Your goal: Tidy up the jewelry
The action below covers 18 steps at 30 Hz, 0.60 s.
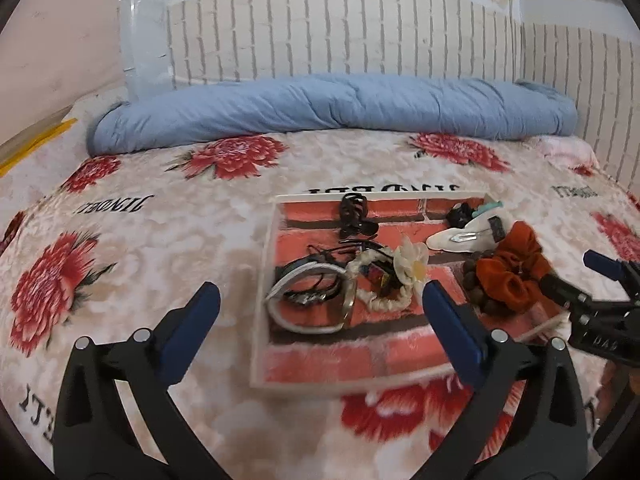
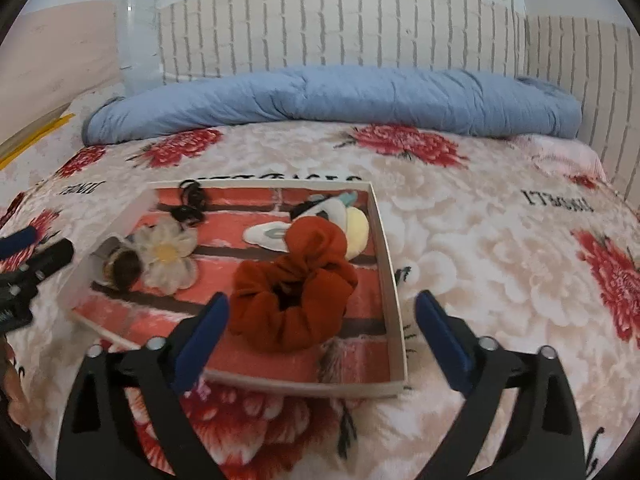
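— Nearest us, the left gripper (image 1: 320, 304): its blue pads stand wide apart with nothing between them, above the bedspread (image 1: 160, 240) and the near left part of the tray (image 1: 262, 300).

— And our right gripper (image 2: 322, 314)?

— Spread just as wide, and empty. The rust scrunchie (image 2: 294, 284) lies in the tray below its gap, and neither pad touches it. One pad hangs over the tray floor, the other over the bedspread just outside the right rim.

— Where do we find the jewelry?

— All in the tray. The bangles (image 1: 308, 296) and dark cords pile up at the left, touching the cream flower (image 1: 410, 264). A black claw clip (image 1: 354, 216) sits at the far rim. The white hair clips (image 1: 460, 234) lie far right, behind the scrunchie.

— Beyond the tray?

— A rolled blue quilt (image 1: 332, 108) against the brick-pattern wall.
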Each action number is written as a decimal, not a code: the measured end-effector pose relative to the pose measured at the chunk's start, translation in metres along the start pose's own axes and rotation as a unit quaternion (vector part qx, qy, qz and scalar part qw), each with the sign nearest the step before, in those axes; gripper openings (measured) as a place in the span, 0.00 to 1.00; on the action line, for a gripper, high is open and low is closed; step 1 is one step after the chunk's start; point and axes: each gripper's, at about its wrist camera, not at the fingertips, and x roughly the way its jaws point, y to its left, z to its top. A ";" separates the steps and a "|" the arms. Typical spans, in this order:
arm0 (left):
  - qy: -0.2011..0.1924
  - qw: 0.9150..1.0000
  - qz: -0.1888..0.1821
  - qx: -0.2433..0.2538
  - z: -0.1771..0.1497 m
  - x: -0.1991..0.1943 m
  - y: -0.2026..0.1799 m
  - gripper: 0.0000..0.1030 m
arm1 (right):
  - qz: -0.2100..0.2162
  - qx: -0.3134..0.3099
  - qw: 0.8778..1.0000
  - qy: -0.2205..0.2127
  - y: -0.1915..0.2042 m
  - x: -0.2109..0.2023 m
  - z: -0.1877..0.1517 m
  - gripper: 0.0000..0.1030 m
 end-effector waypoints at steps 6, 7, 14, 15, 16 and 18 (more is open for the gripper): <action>-0.008 1.000 -0.001 -0.008 -0.019 -0.047 0.017 0.95 | -0.020 -0.017 0.999 -0.023 0.015 -0.032 -0.022 0.96; -0.014 1.000 0.003 -0.002 -0.023 -0.055 0.018 0.95 | -0.022 -0.014 0.999 -0.031 0.016 -0.040 -0.027 0.96; -0.051 0.999 0.002 0.001 -0.063 -0.107 0.023 0.95 | -0.020 -0.002 0.998 -0.062 0.021 -0.093 -0.049 0.96; -0.062 0.998 0.003 0.002 -0.071 -0.118 0.022 0.95 | -0.017 -0.001 0.998 -0.064 0.022 -0.102 -0.053 0.96; -0.067 0.998 0.004 0.002 -0.075 -0.124 0.022 0.95 | -0.016 -0.001 0.998 -0.065 0.023 -0.108 -0.057 0.96; -0.078 0.997 0.008 -0.001 -0.085 -0.138 0.022 0.95 | -0.014 0.000 0.998 -0.069 0.025 -0.122 -0.066 0.96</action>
